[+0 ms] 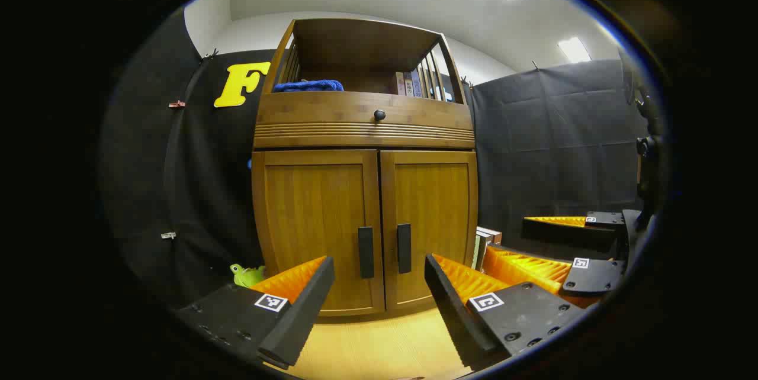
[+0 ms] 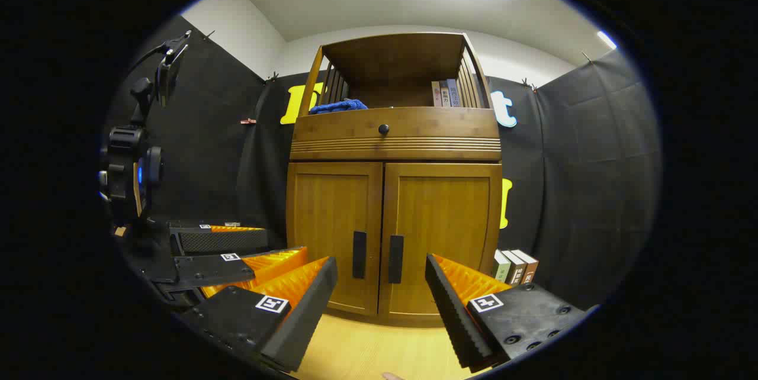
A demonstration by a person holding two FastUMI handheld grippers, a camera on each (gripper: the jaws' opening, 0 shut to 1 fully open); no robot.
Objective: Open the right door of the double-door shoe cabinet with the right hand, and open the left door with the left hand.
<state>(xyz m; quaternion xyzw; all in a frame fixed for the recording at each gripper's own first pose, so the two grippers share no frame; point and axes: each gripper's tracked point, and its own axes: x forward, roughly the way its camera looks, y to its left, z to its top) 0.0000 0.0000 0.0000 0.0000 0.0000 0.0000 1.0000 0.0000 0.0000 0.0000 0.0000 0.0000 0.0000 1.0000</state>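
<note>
Wood: cabinet of warm brown bamboo-like boards, standing against the black cloth wall, on a pale wood floor.
Doors: left door and right door both flush and closed, side by side under the drawer.
Handles: two dark vertical bars, left handle and right handle, just beside the centre seam, low on the doors.
Drawer: one drawer above the doors, dark round knob at its middle.
Top shelf: open, slatted sides; blue cloth at left, a few books upright at right.
Left gripper: left gripper in front of the doors, apart from them; jaws spread wide, nothing between them; both handles show in the gap.
Right gripper: right gripper also facing the doors, not touching; jaws spread wide, empty. It sits just beside the left one, seen at right in the left gripper view.
Beside cabinet: more books on the floor at its right foot; green toy at its left foot.
Stand: dark camera mount at far left in the right gripper view.
</note>
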